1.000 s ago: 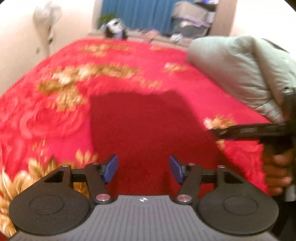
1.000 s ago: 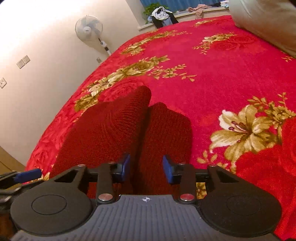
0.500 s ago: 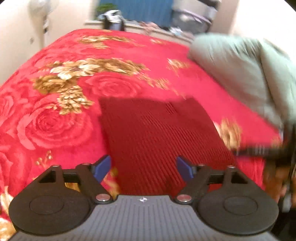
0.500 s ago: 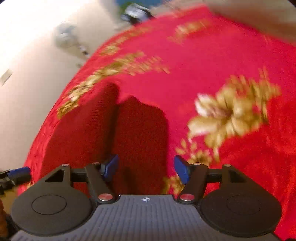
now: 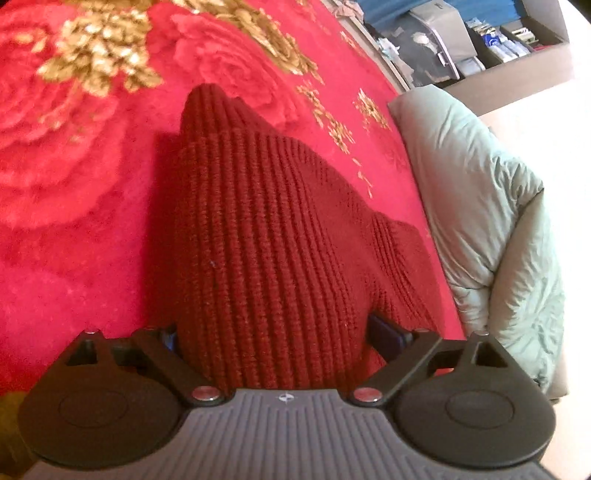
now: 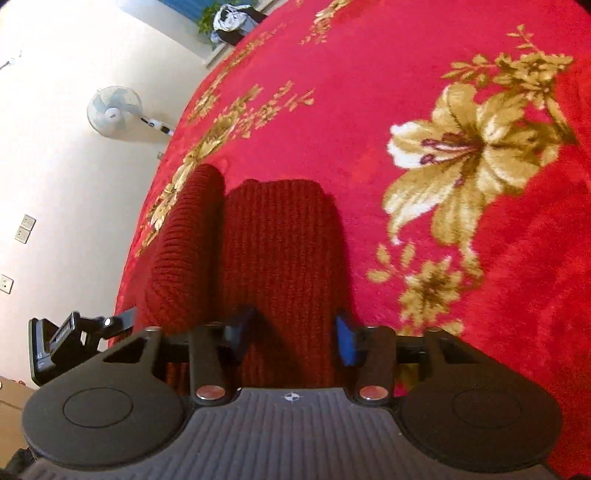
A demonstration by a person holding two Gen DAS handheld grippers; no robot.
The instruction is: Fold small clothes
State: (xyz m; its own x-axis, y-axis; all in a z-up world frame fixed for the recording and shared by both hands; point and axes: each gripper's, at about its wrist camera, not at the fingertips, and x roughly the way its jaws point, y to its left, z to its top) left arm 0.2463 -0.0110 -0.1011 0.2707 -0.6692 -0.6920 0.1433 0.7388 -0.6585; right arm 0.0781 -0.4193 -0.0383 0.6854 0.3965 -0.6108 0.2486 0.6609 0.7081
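A dark red ribbed knit garment (image 5: pixel 266 240) lies folded on the red flowered bedspread (image 5: pixel 74 184). My left gripper (image 5: pixel 277 336) is low over its near end, jaws wide and still opening. A raised hump of the knit fills the gap between the two fingers. In the right wrist view the same garment (image 6: pixel 280 258) shows as two long folds side by side. My right gripper (image 6: pixel 295 336) straddles the right-hand fold, its jaws closing, and the blue pads stand clear of the cloth. The left tool's side shows at the lower left of that view.
A grey-green padded quilt (image 5: pixel 480 203) is bunched along the bed's right side. Storage boxes (image 5: pixel 443 37) stand beyond the bed. A standing fan (image 6: pixel 114 112) is by the cream wall, and a clothes pile (image 6: pixel 232 18) sits at the far end. Bedspread (image 6: pixel 406 74) stretches to the right.
The left gripper has rolled, dropped and closed in on the garment, its jaws widening around the knit. The right gripper has sunk lower; its jaws widened, then narrowed again.
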